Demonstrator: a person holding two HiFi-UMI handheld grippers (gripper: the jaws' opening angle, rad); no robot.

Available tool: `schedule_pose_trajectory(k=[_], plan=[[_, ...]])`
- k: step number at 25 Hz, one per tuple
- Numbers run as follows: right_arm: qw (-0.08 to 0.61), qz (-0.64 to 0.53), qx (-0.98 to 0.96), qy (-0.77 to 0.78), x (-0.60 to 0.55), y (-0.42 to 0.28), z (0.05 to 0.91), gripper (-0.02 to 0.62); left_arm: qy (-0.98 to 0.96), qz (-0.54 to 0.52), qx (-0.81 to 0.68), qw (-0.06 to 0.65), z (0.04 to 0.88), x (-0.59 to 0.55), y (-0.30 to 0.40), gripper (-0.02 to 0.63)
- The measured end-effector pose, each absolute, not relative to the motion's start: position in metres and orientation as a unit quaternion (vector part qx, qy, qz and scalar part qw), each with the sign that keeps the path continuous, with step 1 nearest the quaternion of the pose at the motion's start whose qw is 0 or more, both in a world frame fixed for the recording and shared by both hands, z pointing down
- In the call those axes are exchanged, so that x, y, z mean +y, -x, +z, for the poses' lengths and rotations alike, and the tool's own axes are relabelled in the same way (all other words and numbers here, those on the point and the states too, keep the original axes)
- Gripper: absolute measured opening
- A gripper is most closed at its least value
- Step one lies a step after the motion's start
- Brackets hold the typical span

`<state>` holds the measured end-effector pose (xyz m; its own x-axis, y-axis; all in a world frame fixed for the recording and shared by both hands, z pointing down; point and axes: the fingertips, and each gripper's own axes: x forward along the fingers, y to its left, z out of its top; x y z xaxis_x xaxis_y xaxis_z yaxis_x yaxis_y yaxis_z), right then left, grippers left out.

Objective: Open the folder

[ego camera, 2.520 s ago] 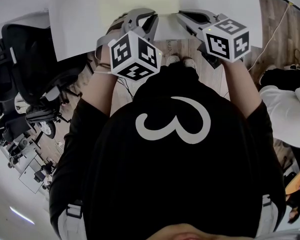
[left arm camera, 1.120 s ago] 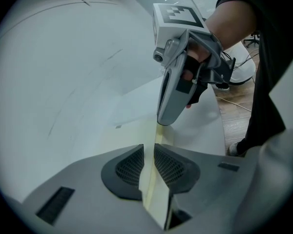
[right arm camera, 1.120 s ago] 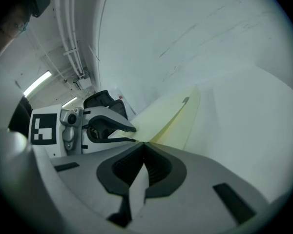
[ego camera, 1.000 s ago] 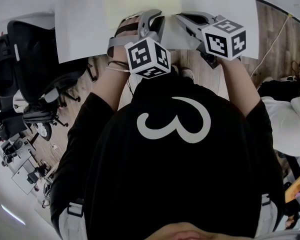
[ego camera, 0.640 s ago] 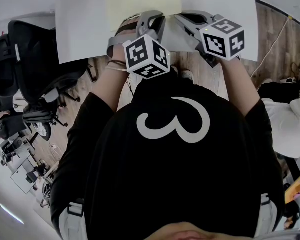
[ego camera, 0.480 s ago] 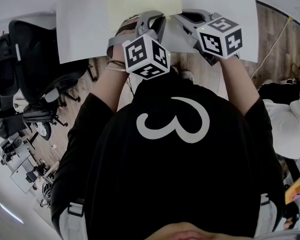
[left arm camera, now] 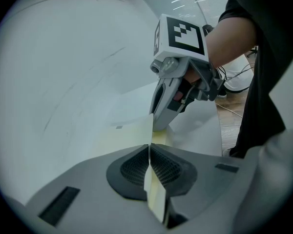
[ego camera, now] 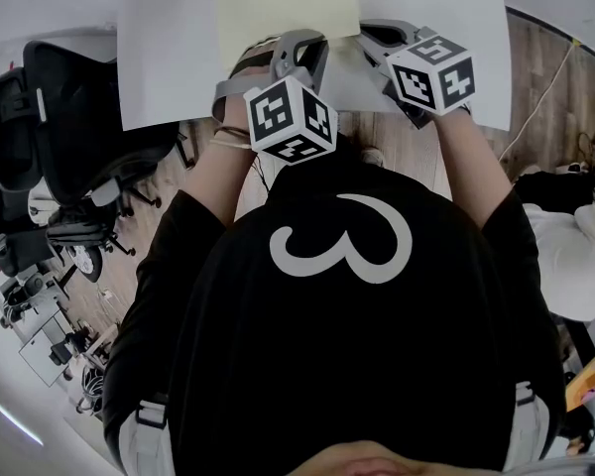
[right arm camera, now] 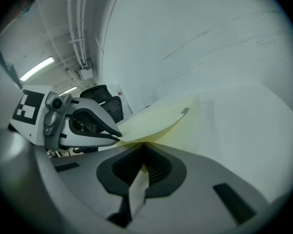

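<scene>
At table (ego camera: 159, 58) edge | left gripper (left arm camera: 149, 150) jaws just closed on folder (left arm camera: 132, 133) | right gripper (right arm camera: 144, 152) jaws clamp it too

A large white "3" (ego camera: 342, 238) stands on the person's black shirt (ego camera: 278, 365). The cube (ego camera: 290, 119) of the left tool (left arm camera: 148, 149) and the cube (ego camera: 432, 72) of the right tool (right arm camera: 145, 146) carry black-and-white square code patterns, not letters.
</scene>
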<state>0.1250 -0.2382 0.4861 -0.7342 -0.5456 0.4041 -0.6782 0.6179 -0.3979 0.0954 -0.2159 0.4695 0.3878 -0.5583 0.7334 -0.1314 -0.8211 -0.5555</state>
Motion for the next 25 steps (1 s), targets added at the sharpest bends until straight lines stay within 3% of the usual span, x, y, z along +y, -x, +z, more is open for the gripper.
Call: schedule_pose_trajectory(k=[25], plan=[[0.140, 0.287, -0.883, -0.344, -0.241, -0.117, 0.488, 0.023, 0.822, -0.491, 0.234, 0.171, 0.455, -0.223, -0.084, 0.020]])
